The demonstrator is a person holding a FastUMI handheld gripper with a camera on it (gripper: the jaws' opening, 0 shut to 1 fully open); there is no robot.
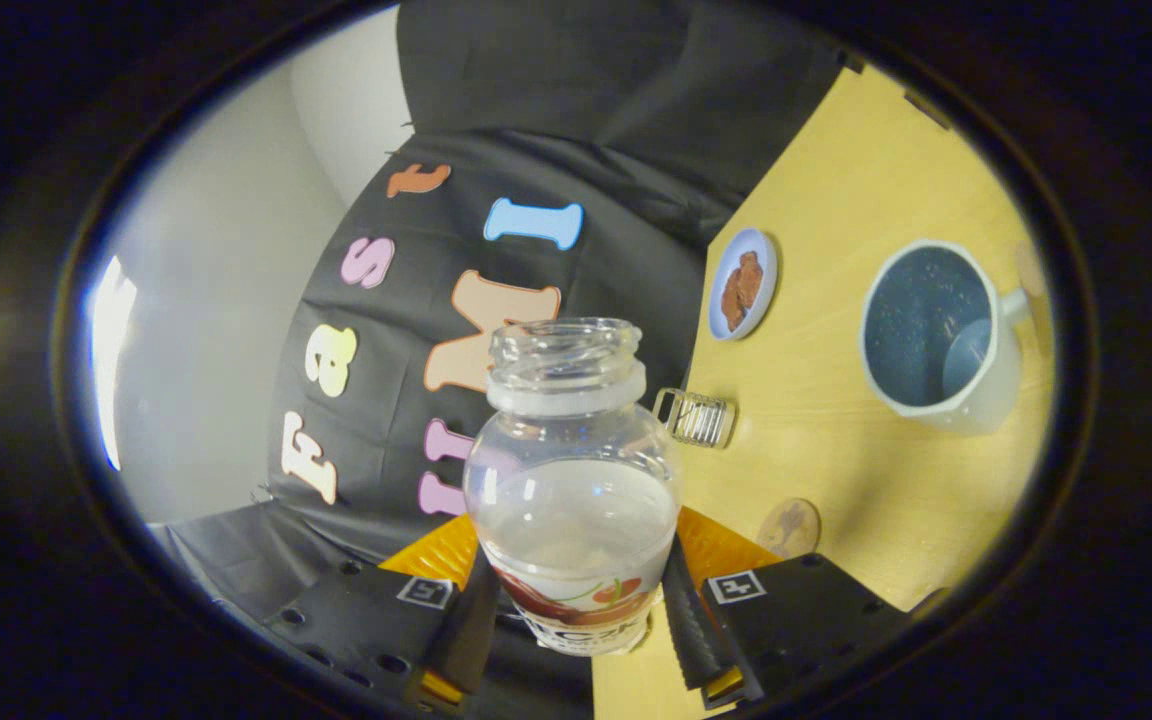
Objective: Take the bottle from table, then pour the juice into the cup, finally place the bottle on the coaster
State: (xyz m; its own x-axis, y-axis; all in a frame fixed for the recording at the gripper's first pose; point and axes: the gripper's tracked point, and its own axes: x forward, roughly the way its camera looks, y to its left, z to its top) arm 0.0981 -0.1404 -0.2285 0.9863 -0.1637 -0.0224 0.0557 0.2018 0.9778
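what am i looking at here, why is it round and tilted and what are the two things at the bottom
A camera rides on a hand-held gripper, so you look forward along its two fingers. The lens is a fisheye, hence the round, bent image; it looks tilted because the tool is tipped. Both fingers press on an open bottle with clear liquid inside. Beyond it is a wooden table with a cup, a plate holding something brown, a small clear ribbed object and a round coaster.
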